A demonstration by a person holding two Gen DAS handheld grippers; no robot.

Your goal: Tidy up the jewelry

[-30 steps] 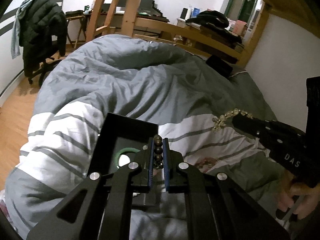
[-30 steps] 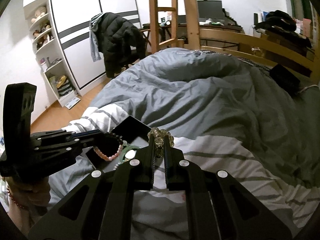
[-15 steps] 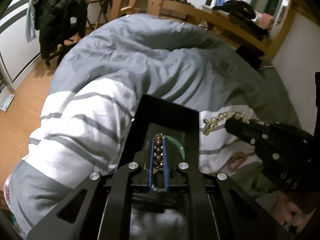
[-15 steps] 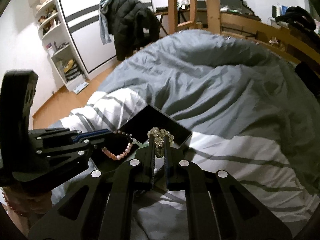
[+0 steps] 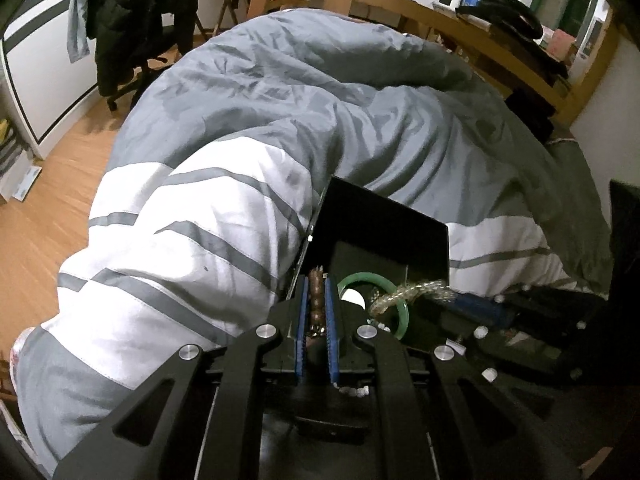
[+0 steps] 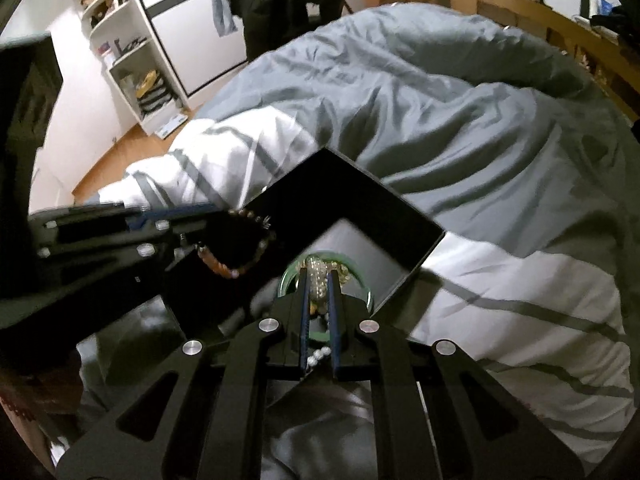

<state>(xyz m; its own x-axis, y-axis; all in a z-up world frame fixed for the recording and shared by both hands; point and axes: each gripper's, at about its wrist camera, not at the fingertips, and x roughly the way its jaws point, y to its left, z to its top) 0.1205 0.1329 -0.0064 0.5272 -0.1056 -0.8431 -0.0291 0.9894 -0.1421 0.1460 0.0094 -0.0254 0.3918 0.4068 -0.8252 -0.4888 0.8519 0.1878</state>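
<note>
Midway: green bangle already in black box at lower centre; left gripper clamped on brown bead bracelet, right gripper clamped on pale crystal bracelet, both over box, unreleased.

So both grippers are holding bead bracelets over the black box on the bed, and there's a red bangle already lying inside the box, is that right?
Nearly. The bangle in the black box is green, not red; the left wrist view shows it best. The rest holds: the left gripper is shut on the brown bead bracelet, the right gripper on the pale bead bracelet, both over the box on the bed.
</note>
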